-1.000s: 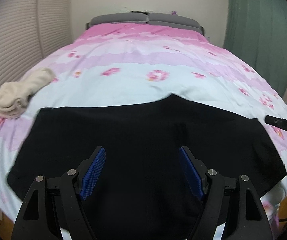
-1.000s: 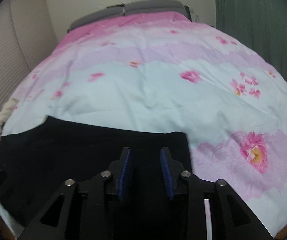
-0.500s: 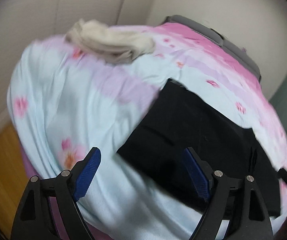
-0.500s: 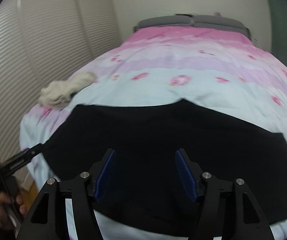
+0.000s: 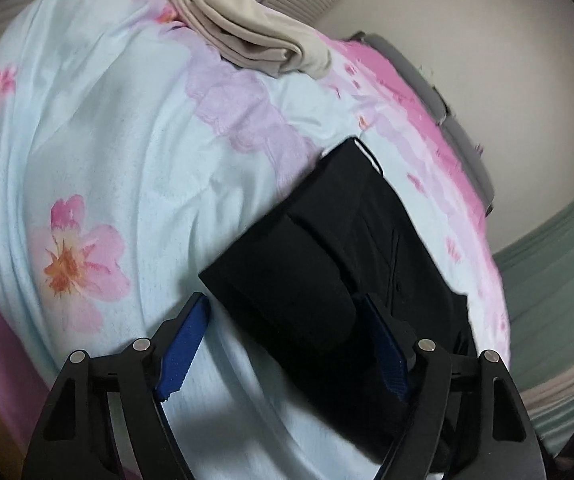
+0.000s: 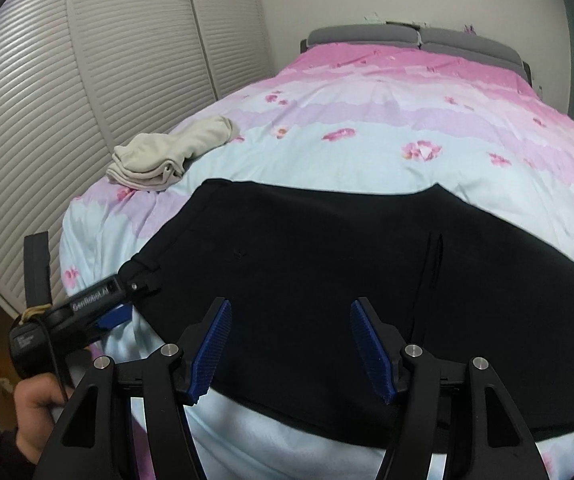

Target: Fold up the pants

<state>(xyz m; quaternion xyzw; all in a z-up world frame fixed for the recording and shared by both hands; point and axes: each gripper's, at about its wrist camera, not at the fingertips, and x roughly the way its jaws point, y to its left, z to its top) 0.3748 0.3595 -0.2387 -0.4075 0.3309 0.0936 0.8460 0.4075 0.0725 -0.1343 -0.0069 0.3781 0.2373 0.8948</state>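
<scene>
Black pants (image 6: 327, 272) lie spread flat across the near end of a bed. In the left wrist view their left end (image 5: 319, 264) lies between my fingers. My left gripper (image 5: 287, 344) is open, its jaws wide on either side of that end's corner, low over the cover. It also shows in the right wrist view (image 6: 127, 300), at the pants' left edge. My right gripper (image 6: 291, 344) is open and empty, held above the pants' near edge at the middle.
The bed has a pink and pale blue flowered cover (image 6: 367, 120) and a grey headboard (image 6: 415, 36). A folded beige garment (image 6: 167, 156) lies at the left side, also seen in the left wrist view (image 5: 255, 40). Slatted wardrobe doors (image 6: 87, 80) stand left.
My left gripper swung from the pants' middle to their left end and closed in on the corner. My right gripper opened and moved left to the middle of the pants.
</scene>
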